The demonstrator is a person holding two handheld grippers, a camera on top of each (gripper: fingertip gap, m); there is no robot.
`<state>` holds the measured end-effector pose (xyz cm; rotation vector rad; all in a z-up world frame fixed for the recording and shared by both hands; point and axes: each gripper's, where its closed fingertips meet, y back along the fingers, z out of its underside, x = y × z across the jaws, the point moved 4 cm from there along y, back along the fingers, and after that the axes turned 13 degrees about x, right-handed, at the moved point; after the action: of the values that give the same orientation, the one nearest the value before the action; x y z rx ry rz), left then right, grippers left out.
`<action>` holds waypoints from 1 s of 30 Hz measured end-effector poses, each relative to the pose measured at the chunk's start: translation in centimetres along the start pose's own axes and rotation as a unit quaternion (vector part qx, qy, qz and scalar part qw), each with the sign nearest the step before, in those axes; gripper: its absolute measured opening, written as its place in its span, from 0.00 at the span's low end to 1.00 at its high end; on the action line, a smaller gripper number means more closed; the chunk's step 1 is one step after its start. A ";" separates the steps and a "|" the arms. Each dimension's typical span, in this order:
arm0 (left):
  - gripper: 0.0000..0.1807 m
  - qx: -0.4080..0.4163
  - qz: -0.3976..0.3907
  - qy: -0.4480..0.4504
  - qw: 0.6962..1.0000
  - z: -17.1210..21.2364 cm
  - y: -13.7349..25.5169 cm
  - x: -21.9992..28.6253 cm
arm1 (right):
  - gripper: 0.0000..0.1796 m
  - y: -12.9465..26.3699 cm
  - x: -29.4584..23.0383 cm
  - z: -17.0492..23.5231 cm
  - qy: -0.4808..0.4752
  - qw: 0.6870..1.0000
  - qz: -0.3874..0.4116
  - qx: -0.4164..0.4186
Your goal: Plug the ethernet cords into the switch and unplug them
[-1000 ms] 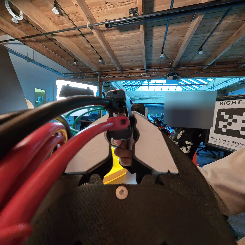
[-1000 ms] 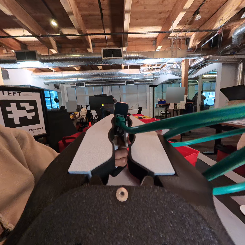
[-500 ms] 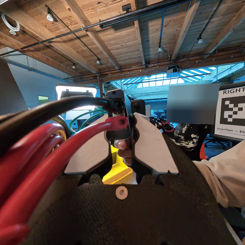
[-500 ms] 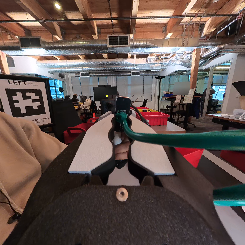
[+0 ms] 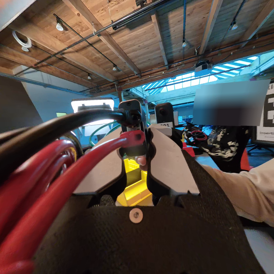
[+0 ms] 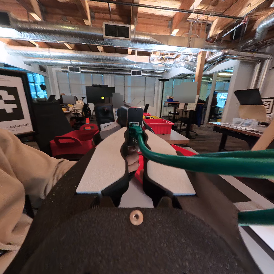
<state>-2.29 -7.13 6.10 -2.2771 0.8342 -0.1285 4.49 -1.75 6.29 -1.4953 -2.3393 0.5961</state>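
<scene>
A small dark switch (image 5: pixel 129 106) is held up in the air between my two grippers, which face each other. In the left wrist view a black cord (image 5: pixel 89 117) and a red cord (image 5: pixel 103 148) are plugged into its near face. My left gripper (image 5: pixel 133 129) is shut on that end. In the right wrist view the switch (image 6: pixel 135 114) has a green cord (image 6: pixel 192 163) plugged into its near face. My right gripper (image 6: pixel 135 129) is shut on that end. A person's fingertip (image 5: pixel 141 160) shows just under the switch, and also in the right wrist view (image 6: pixel 132 161).
The other gripper's camera shows behind the switch in each view (image 5: pixel 163 117) (image 6: pixel 104 117). A beige sleeve (image 5: pixel 244 192) (image 6: pixel 22 170) is close by. A yellow bin (image 5: pixel 133 188), red bins (image 6: pixel 158 126), a red tote (image 6: pixel 71 143), marker boards (image 6: pixel 11 102) and a table (image 6: pixel 237 129) lie around. Only a small space, under 4 cm, lies between the two pairs of fingers.
Both grippers swung with the switch held between them. The marker boards slid toward the frame edges. The green cord now hangs lower across the right wrist view. The grips have not changed.
</scene>
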 end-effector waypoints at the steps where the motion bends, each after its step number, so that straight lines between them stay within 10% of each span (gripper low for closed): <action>1: 0.15 0.003 -0.001 -0.013 1.000 -0.1 0.0 0.1 | 0.09 -0.1 -0.1 -0.1 0.008 1.000 0.003 -0.001; 17: 0.14 0.009 0.017 -0.030 0.999 -1.5 -0.1 0.6 | 0.08 -0.5 -0.8 -0.7 0.062 0.998 0.024 0.009; 20: 0.15 0.127 0.051 -0.005 0.991 -6.9 0.6 1.5 | 0.07 3.4 3.7 -3.0 0.062 0.991 0.112 0.039; 23: 0.15 0.070 0.040 -0.089 0.993 -9.2 0.6 1.7 | 0.07 2.4 1.7 -3.5 0.102 0.992 0.067 -0.014; 30: 0.15 0.028 -0.018 0.028 0.999 -7.8 1.7 -2.7 | 0.07 5.2 4.8 -2.5 -0.033 0.988 0.104 -0.107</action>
<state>-7.72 -10.97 11.20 -2.2463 0.8079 -0.2302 7.72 4.97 6.01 -1.8600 -2.3770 0.4604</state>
